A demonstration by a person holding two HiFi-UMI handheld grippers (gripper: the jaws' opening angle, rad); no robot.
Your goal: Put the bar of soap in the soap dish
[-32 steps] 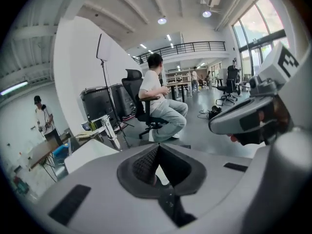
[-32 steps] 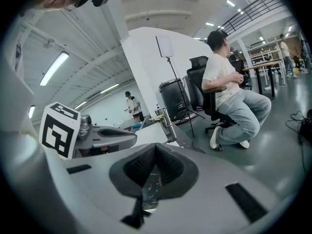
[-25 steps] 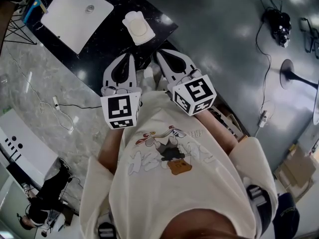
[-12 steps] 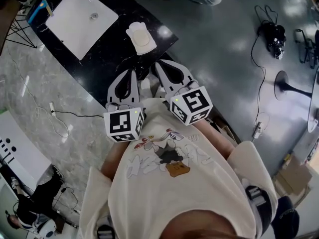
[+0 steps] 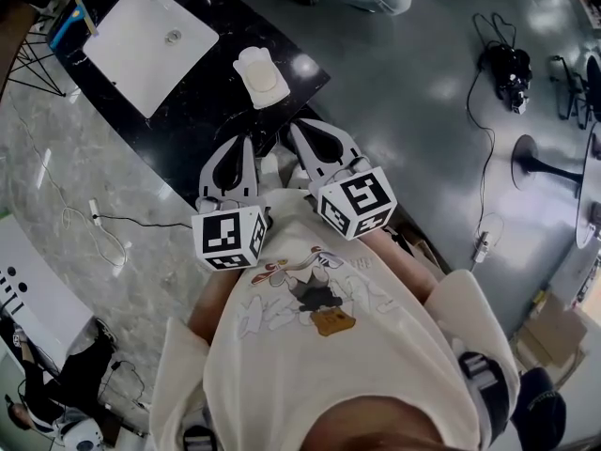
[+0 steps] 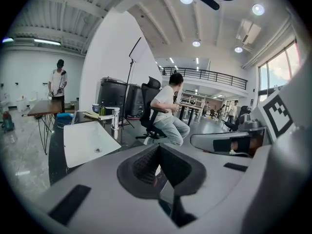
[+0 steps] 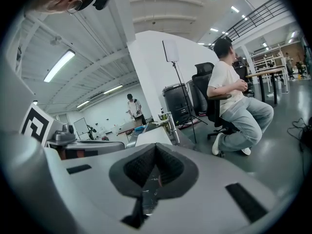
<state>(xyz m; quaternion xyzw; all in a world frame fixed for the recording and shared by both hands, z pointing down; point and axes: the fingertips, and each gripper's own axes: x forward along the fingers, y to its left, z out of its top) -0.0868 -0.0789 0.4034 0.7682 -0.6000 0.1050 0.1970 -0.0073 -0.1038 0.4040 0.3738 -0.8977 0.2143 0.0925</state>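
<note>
A white soap dish (image 5: 261, 75) rests on the black countertop (image 5: 202, 106), and a pale oval bar seems to lie in it. Both grippers hover side by side over the counter's near edge, short of the dish and close to my chest. My left gripper (image 5: 246, 142) is shut with nothing between its jaws; its pads meet in the left gripper view (image 6: 158, 148). My right gripper (image 5: 294, 128) is shut and empty too, its tips touching in the right gripper view (image 7: 155, 147). A small white patch (image 5: 271, 163) shows between them; I cannot tell what it is.
A white sink basin (image 5: 150, 38) with a faucet (image 6: 115, 119) is set into the counter's far left. A person sits on an office chair (image 6: 165, 112) beyond the counter. Cables and a round stand base (image 5: 549, 146) lie on the floor to the right.
The left gripper has rolled a little, so its marker cube shows another side. Both grippers stay in place. The head view has shifted, bringing the seated person's legs in at the top.
</note>
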